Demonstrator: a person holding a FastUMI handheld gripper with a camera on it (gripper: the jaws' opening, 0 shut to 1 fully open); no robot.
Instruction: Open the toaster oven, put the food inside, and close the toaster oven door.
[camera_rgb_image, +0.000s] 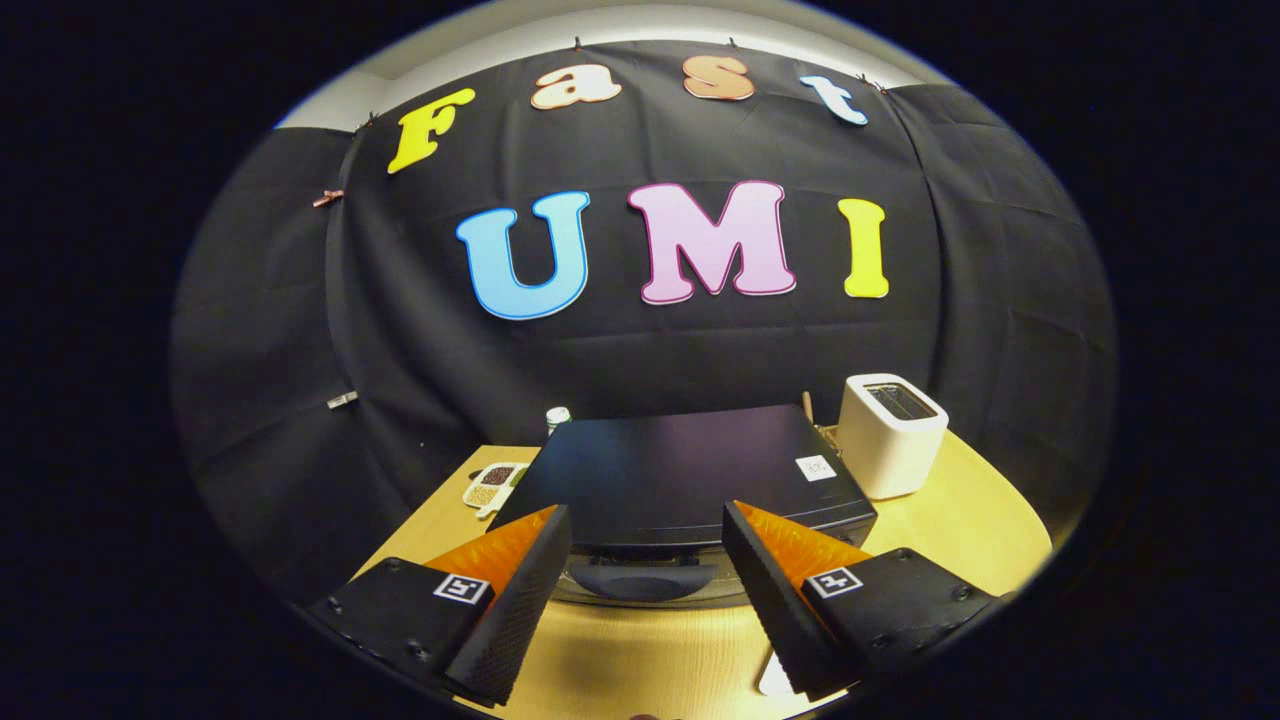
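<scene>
The hand-held gripper (645, 560) is held wide and empty. At twelve o'clock, just ahead of the fingers, the toaster oven (690, 470) sits on the tabletop (640, 660), door handle (640, 580) lying crosswise (door apparently closed).

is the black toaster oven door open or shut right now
Shut: the black toaster oven has its door handle upright against the front, between the open gripper fingers.

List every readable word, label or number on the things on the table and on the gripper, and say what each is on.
No readable text.
White sticker on the toaster oven top: too small to read.
Square black-and-white markers on the open gripper, one per finger: patterns, not words.
White toaster: no print visible.
Snack tray: no print visible.
</scene>
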